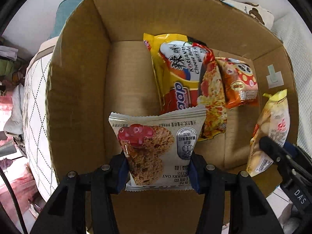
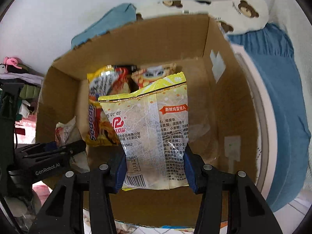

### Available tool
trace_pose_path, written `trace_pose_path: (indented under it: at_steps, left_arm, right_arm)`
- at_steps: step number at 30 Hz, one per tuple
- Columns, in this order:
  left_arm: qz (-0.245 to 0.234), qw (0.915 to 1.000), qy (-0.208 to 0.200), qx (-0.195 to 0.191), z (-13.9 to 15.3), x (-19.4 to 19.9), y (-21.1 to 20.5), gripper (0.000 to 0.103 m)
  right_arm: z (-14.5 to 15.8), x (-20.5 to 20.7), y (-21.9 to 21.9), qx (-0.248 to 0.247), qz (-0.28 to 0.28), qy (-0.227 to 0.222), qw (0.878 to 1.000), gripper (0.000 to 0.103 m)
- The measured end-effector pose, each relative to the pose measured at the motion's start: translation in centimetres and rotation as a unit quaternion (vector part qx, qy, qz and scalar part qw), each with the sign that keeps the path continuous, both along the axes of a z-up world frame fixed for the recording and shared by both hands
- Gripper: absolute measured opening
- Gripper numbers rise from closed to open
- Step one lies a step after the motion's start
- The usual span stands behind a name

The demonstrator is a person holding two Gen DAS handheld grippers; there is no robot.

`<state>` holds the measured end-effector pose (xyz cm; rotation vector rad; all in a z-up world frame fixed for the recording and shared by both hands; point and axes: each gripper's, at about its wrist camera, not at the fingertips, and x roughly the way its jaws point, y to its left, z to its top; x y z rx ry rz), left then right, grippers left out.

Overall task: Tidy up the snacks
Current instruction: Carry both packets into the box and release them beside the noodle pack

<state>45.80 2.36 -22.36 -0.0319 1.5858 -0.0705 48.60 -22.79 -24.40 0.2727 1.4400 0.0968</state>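
The left gripper [image 1: 159,167] points down into an open brown cardboard box [image 1: 78,89]; its jaws are clamped on the lower sides of a white cranberry oat cookie packet [image 1: 156,142], which stands up between them with its crimped top edge ahead of the jaws; beyond that edge, on the box floor, lies a yellow and red Korean cheese noodle packet [image 1: 179,72], and just to the right of it a small orange snack packet with a spotted mushroom print [image 1: 238,81], the two touching along one side.

The right gripper [image 2: 155,167] also reaches over the box; its jaws are clamped on a pale yellow, partly clear egg biscuit bag [image 2: 154,128] with printed Chinese text and a barcode near the jaws; the bag hangs above the box floor, and past its top edge the noodle packet and the orange packet show, blurred.

In the left wrist view the bag and one black finger of the right gripper sit off to the right of the jaws; in the right wrist view the left gripper sits off to the left, with the cookie packet only partly seen.

Behind the box lie a teal cloth [image 2: 109,23] and a white bear-print fabric [image 2: 243,9].
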Motion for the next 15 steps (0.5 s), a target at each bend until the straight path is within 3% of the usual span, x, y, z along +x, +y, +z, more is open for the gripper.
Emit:
trace_pose_path:
  at_steps: [1,2,3,4,9,15]
  left_arm:
    - [0.005,1.0000,0.000,-0.003,-0.1,-0.1,0.3,0.052]
    - [0.009,0.9999,-0.001,-0.008,-0.2,-0.3,0.5,0.056]
    - [0.011,0.9999,-0.003,-0.013,-0.1,-0.3,0.6,0.070]
    - [0.013,0.9996,-0.007,-0.024,0.0,-0.4,0.7,0.076]
    - [0.010,0.9994,-0.019,-0.027,0.8,-0.9,0.6,0.095]
    - [0.011,0.9990,-0.038,-0.020,2.5,-2.1,0.3,0.096]
  right_arm:
    - [-0.5,0.1,0.1,0.006,0.000,0.013,1.000,0.062]
    - [-1.0,0.2,0.1,0.016,0.001,0.027,1.000,0.080]
    - [-1.3,0.1,0.0,0.015,0.002,0.032,0.999,0.089]
    - [-1.5,0.2,0.2,0.008,0.005,0.035,0.999,0.096]
    - [-1.4,-0.2,0.9,-0.015,0.023,0.033,0.999,0.096]
    - [-0.3,-0.7,1.2,-0.037,0.022,0.016,0.999,0.097]
